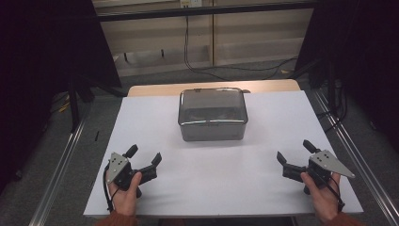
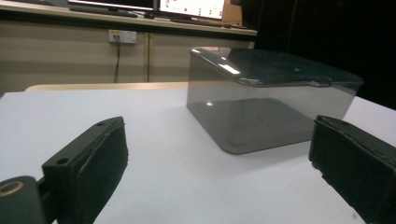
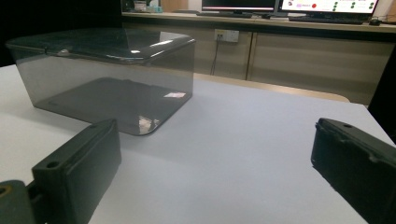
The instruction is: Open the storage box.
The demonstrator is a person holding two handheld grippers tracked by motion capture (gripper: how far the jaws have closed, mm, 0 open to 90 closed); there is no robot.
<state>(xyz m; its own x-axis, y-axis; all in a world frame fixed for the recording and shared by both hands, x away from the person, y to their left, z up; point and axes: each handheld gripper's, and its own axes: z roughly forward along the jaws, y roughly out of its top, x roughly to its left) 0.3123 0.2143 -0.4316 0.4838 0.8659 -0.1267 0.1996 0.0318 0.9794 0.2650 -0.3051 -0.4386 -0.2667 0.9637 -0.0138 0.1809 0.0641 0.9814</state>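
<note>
White tabletop (image 1: 226,179) lies bare between lidded box (image 1: 212,114) and both wide-open, empty-jawed grippers, left gripper (image 1: 144,157), right gripper (image 1: 294,151).

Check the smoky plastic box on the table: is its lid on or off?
On. The lid sits flat across the box, its rim overhanging the walls in both gripper views. Whether it is latched cannot be told.

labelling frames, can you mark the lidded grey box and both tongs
lidded grey box (image 1: 212,123), high view, front wall just under the lid
left tongs (image 1: 144,156), high view, gap midway between the open tips
right tongs (image 1: 293,150), high view, gap midway between the open tips
</note>
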